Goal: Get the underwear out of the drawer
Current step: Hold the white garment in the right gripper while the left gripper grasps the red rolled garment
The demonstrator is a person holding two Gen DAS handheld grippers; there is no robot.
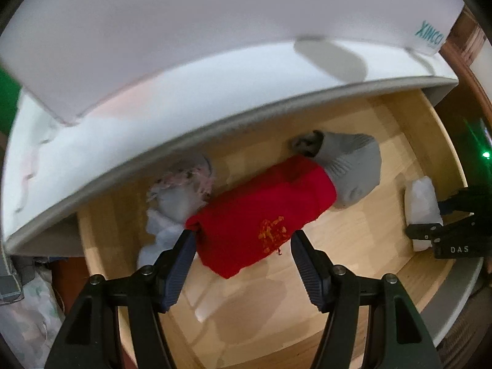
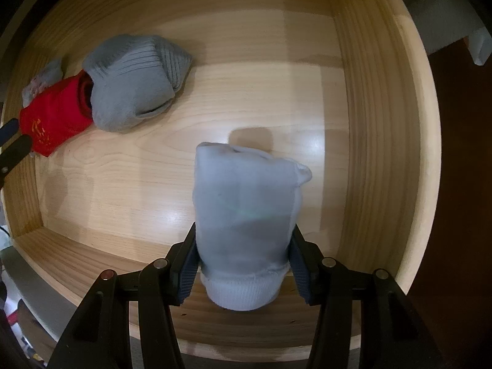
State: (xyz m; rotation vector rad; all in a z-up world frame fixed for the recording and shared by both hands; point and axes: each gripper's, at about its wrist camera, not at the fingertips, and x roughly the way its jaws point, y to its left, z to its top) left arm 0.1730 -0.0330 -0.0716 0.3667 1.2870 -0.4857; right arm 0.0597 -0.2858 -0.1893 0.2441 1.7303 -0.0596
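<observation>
Two readable marks: "XINCO" [image 1: 429, 37] on the white box [image 1: 153, 30], "DAS" on the right gripper [image 1: 422, 235], which grips a white bundle [image 2: 246, 203]; left gripper [image 1: 243, 236] fingers open.

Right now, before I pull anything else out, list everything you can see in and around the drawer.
Drawer: one, light wood, open.
Red bundle: one, red with orange print, drawer floor, between the left jaws but not pinched.
Grey bundle: one, grey ribbed, touching the red one's end.
Pale floral bundle: one, grey-pink, at the red one's other end.
White cloth: one, beside the floral bundle.
White bundle: one, clamped in the right gripper.
White panel: one, overhanging the drawer.
Left gripper: black, open.
Right gripper: black, shut.
</observation>
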